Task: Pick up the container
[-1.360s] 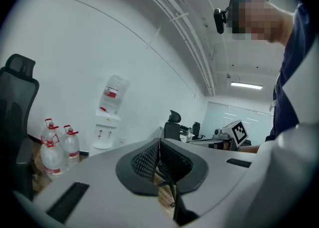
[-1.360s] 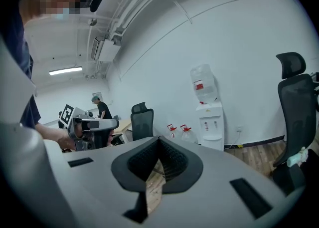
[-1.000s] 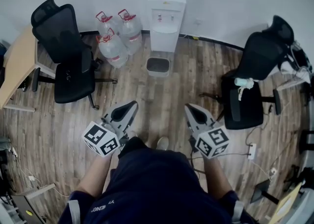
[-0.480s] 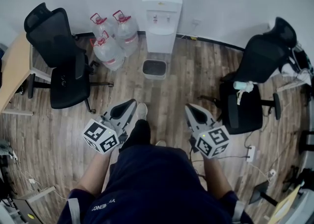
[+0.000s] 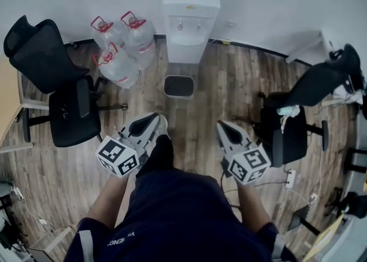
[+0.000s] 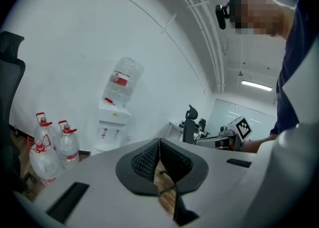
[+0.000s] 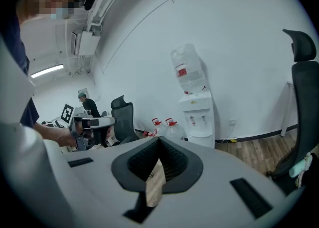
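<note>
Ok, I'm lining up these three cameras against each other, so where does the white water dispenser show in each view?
Head view: the water dispenser stands top centre, against the wall.
Left gripper view: left of centre, bottle on top.
Right gripper view: right of centre, bottle on top.
Shared landmark: the red-capped jugs on the floor, just left of the dispenser in every view.

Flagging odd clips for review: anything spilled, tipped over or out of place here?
Nothing stands out. The container stands upright before the water dispenser, three jugs stand upright beside it, and no spill shows on the floor.
</note>
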A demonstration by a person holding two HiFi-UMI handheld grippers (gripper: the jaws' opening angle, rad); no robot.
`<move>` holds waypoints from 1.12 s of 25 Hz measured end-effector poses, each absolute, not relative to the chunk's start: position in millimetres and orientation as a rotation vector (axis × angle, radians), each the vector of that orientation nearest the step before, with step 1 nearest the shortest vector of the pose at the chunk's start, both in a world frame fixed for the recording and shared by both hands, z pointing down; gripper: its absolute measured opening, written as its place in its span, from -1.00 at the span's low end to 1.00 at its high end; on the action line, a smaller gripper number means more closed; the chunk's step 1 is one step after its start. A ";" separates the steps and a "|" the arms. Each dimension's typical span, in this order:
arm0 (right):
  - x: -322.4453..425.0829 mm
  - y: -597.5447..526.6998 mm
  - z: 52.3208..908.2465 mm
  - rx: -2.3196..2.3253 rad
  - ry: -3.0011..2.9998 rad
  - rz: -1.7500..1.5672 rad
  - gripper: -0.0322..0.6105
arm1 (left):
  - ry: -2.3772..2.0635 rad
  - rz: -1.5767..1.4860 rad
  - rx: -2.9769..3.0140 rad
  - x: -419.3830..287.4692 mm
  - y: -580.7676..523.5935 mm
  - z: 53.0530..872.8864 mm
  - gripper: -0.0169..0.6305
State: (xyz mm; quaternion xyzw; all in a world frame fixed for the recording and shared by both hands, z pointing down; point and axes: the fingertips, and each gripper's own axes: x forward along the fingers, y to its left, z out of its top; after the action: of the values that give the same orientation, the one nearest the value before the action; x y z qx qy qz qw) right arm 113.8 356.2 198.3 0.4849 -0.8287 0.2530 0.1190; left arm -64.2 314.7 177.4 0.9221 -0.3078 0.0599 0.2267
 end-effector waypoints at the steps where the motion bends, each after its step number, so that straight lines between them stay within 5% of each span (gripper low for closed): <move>1: 108.6 337.6 202.4 1.415 -2.411 0.747 -0.87 | -0.839 0.176 2.546 -68.2 294.9 180.3 -0.87; 14: 66.9 155.3 248.6 1.450 -2.241 0.897 -0.87 | -0.712 0.305 2.505 -105.0 96.6 237.8 -0.87; 28: 82.0 72.7 364.3 1.346 -2.131 1.030 -0.87 | -0.691 0.415 2.397 -74.2 14.3 353.1 -0.87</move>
State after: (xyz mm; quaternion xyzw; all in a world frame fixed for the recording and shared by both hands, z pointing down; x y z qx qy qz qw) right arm 82.0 72.7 364.3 0.4836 -0.7655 0.3702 0.2078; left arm -74.2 14.3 353.1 0.9037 -0.2606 0.1564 0.3016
